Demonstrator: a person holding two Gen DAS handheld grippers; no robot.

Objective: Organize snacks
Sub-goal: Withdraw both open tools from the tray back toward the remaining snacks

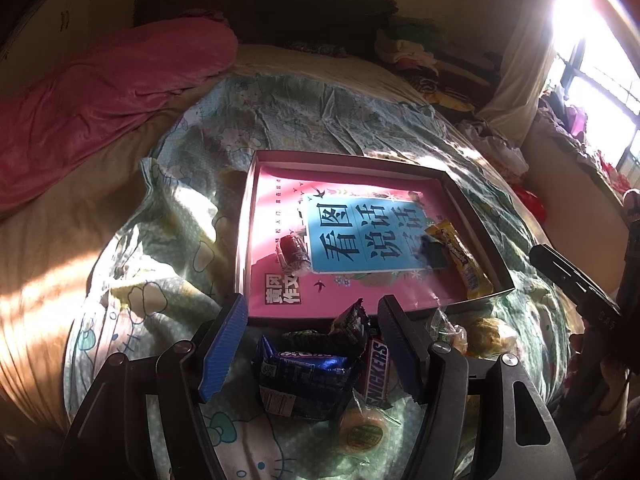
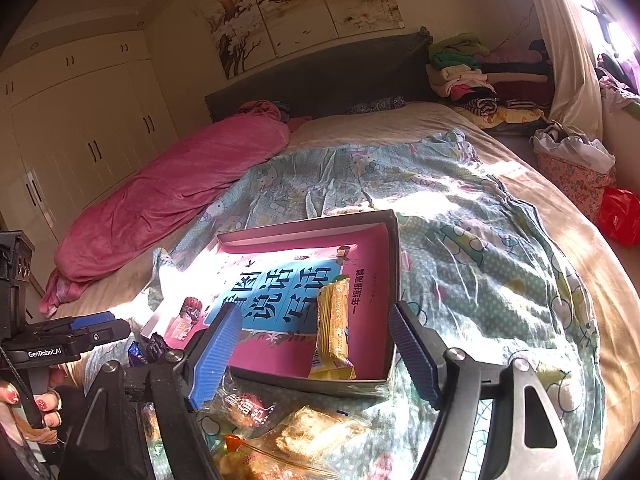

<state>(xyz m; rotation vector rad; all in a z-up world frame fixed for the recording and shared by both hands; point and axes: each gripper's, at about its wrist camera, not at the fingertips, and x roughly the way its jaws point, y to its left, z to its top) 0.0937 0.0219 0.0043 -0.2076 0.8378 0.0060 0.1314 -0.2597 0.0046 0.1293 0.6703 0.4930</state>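
A shallow box (image 1: 482, 236) lined with a pink and blue book cover lies on the bed. In it are a yellow wrapped bar (image 1: 460, 260) and a small dark red snack (image 1: 294, 256). My left gripper (image 1: 311, 302) hangs open above loose snacks in front of the box: a blue packet (image 1: 304, 364), a Snickers bar (image 1: 378, 372), a dark packet (image 1: 348, 324) and a round cake (image 1: 362, 432). My right gripper (image 2: 316, 310) is open too, over the box's (image 2: 394, 264) near corner. The yellow bar (image 2: 334, 328) lies beyond its pads, untouched. Clear-wrapped pastries (image 2: 248, 404) lie under it.
The box rests on a rumpled cartoon-print quilt (image 2: 460, 240). A pink blanket (image 2: 180, 192) lies rolled at the left. Folded clothes (image 2: 464, 72) are stacked by the headboard. A floral basket (image 2: 576, 176) and a red bag (image 2: 620, 216) stand beside the bed. A hand (image 2: 40, 404) holds the left gripper.
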